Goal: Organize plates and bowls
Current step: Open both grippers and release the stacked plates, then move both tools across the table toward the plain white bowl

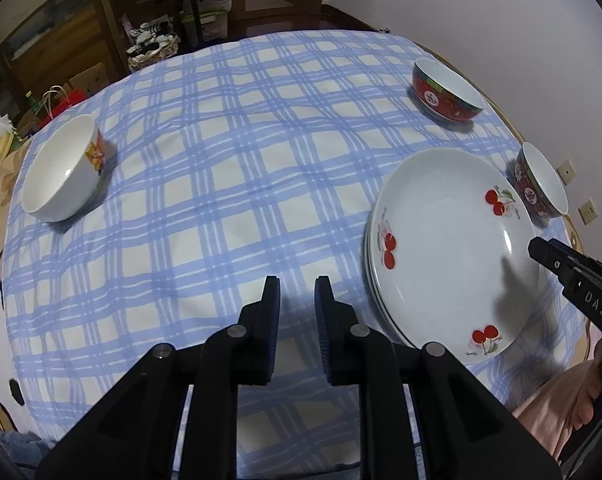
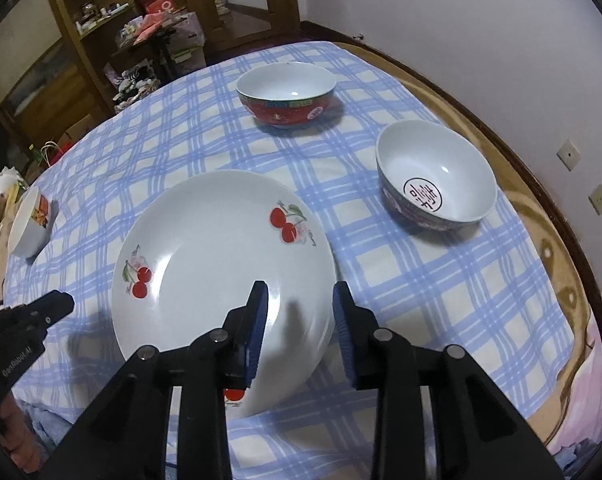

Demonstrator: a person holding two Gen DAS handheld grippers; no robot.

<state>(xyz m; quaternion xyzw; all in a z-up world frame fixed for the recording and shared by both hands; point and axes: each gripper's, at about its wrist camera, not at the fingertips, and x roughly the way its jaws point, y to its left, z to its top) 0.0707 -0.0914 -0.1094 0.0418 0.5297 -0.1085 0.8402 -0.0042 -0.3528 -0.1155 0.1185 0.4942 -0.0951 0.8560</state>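
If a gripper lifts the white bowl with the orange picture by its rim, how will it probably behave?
The white bowl looks like glazed ceramic, so it is probably stiff, smooth and somewhat slippery between fingers. It is deep with a narrower base, so a one-sided rim grip may let it tilt. It would likely chip if dropped, though the checked tablecloth looks soft.

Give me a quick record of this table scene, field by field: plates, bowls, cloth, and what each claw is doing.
plates: cherry-print stack, on the cloth
bowls: three, apart: white bowl far left, red bowl far side, dark bowl right of the plates
cloth: blue checked cloth
left claw: open, empty, over bare cloth left of the plates
right claw: open, above the plates' near rim, holding nothing
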